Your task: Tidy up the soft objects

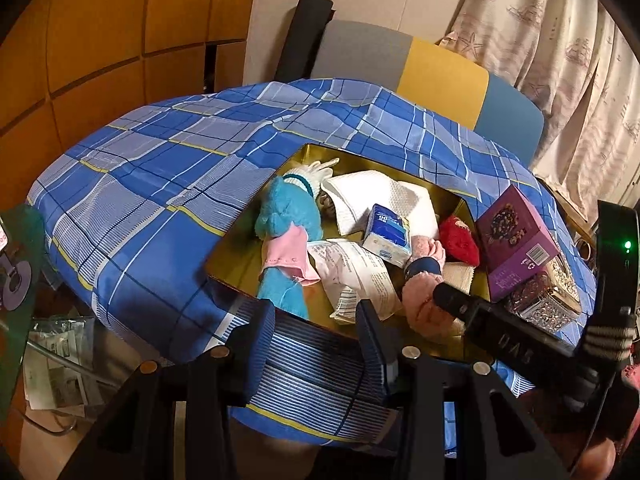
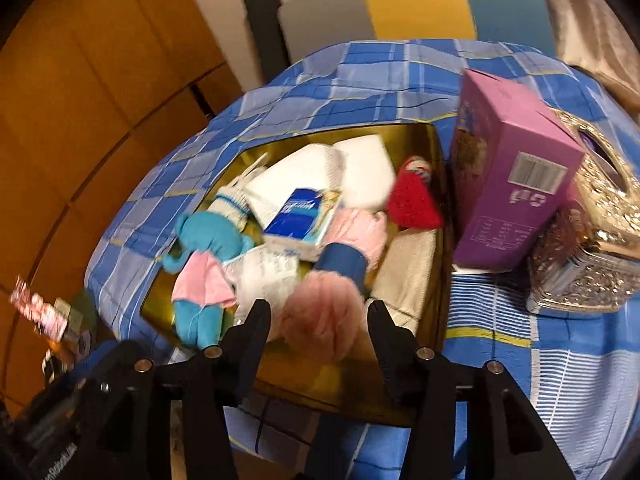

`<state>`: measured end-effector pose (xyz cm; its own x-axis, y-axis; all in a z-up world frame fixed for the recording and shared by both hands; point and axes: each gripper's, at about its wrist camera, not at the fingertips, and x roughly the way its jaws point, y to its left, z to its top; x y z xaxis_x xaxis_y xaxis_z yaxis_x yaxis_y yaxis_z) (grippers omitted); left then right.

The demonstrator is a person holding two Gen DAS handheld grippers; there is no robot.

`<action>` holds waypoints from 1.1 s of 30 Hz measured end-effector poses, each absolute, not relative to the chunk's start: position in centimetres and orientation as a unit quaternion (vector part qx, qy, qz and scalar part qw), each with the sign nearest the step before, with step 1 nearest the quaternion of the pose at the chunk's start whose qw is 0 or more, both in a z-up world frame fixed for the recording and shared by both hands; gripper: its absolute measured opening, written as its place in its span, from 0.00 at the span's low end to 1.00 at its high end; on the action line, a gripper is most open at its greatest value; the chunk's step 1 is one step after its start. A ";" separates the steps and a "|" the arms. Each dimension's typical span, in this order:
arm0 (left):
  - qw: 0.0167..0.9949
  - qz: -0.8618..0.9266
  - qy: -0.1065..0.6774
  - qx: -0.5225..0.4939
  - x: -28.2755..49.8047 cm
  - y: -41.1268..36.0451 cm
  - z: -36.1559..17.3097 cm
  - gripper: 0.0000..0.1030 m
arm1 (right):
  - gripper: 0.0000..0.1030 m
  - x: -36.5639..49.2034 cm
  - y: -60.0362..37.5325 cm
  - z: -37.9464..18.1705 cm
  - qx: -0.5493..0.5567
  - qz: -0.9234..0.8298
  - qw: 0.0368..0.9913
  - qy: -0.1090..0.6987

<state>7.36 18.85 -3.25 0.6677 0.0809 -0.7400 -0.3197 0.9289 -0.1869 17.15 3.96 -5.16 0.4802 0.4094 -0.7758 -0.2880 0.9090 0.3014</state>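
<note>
Left gripper [image 1: 316, 324] low centre in its own view, black jaws parted, straddling only the blue plaid cloth [image 1: 140, 184] at the near lip of the gold shallow tray [image 1: 240, 264]; clasping nothing. Right gripper [image 2: 318, 320] bottom centre of the right wrist view, jaws apart around the fluffy pink sock with navy cuff [image 2: 324, 312], pads not visibly pressing; released, sock lying in the tray's near part. Looks like a drop-off step, soft item just placed.

Mid-tray: teal plush toy in a pink skirt [image 2: 204, 248] left, blue-and-white tissue pack [image 2: 300, 216] centre, red knitted piece [image 2: 412, 200] right, white folded towel [image 2: 304, 176] behind. Right of the tray, outside it: purple cardboard box [image 2: 512, 184] leaning on a glittery silver tissue case [image 2: 592, 248]. Far: grey-yellow-teal chair back [image 2: 416, 4].

Next likely move: lift the right gripper clear without snagging fluff, then check for remaining soft items. None visible outside the tray.
</note>
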 end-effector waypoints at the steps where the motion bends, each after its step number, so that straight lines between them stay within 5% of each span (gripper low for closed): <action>1: 0.901 0.112 0.391 -0.151 7.4 18.9 -3.2 0.41 | 0.43 17.2 4.2 -5.3 0.061 0.208 0.856 0.470; 18: 0.905 0.132 0.386 -0.124 7.6 18.1 -3.1 0.41 | 0.42 17.8 7.5 -6.3 -0.001 0.249 0.844 0.474; 33: 0.909 0.134 0.381 -0.102 6.8 16.8 -2.4 0.41 | 0.69 13.4 4.4 -0.5 -0.057 0.193 0.898 0.391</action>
